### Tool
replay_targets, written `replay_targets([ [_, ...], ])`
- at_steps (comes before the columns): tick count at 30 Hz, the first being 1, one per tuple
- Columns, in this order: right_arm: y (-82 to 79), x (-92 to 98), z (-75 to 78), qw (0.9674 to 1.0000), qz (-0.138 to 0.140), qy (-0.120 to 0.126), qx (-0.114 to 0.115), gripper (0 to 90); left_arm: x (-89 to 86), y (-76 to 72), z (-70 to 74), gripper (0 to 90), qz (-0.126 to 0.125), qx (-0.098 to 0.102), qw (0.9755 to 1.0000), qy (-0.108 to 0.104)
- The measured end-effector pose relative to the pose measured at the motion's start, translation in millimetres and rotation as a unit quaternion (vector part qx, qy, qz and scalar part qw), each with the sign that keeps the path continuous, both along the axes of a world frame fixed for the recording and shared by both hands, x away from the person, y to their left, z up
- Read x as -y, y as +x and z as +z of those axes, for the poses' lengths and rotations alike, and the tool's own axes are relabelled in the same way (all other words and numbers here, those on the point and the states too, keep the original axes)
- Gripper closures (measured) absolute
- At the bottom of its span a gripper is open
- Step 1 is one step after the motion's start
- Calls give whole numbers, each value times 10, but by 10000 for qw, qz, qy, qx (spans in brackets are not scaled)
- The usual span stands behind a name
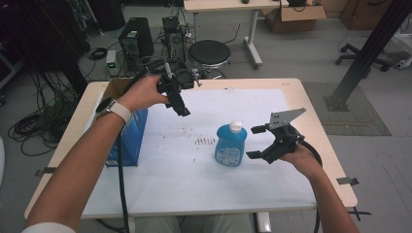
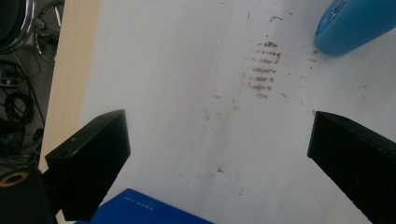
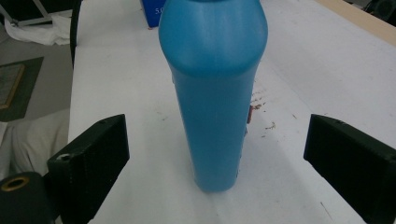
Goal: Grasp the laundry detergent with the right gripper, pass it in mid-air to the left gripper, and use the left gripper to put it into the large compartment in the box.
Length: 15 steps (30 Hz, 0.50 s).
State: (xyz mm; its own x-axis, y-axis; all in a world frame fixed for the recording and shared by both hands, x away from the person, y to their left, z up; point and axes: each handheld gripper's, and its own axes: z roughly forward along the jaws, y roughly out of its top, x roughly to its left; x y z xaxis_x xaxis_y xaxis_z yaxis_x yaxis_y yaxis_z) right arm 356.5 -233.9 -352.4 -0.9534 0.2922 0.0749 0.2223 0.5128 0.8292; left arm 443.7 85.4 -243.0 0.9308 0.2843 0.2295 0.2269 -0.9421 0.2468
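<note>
A blue bottle [image 1: 230, 145] with a white cap stands upright near the middle of the white-covered table [image 1: 194, 184]. My right gripper [image 1: 256, 142] is open just to its right, jaws pointing at it; in the right gripper view the bottle [image 3: 215, 93] stands between and a little beyond the jaws, untouched. My left gripper [image 1: 180, 108] is held above the table's far left part, open and empty, tilted down; its view shows the stained sheet [image 2: 261, 70] and the bottle's edge [image 2: 352, 23].
A blue box [image 1: 127, 138] stands at the table's left side, its corner [image 2: 144, 210] below the left gripper. Brown stains [image 1: 204, 141] mark the sheet left of the bottle. Beyond the table are a black stool [image 1: 209, 53], computer cases [image 1: 136, 39] and cables.
</note>
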Motion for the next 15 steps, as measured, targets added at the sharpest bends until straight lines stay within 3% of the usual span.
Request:
replay_targets([
  [6,-28,66,-82,9994,-70,327,-7,64,6,0,0,63,10,-5,10000,15],
  [15,-38,87,-155,9990,-135,424,10,63,27,4,-14,63,8,2,10000,10],
])
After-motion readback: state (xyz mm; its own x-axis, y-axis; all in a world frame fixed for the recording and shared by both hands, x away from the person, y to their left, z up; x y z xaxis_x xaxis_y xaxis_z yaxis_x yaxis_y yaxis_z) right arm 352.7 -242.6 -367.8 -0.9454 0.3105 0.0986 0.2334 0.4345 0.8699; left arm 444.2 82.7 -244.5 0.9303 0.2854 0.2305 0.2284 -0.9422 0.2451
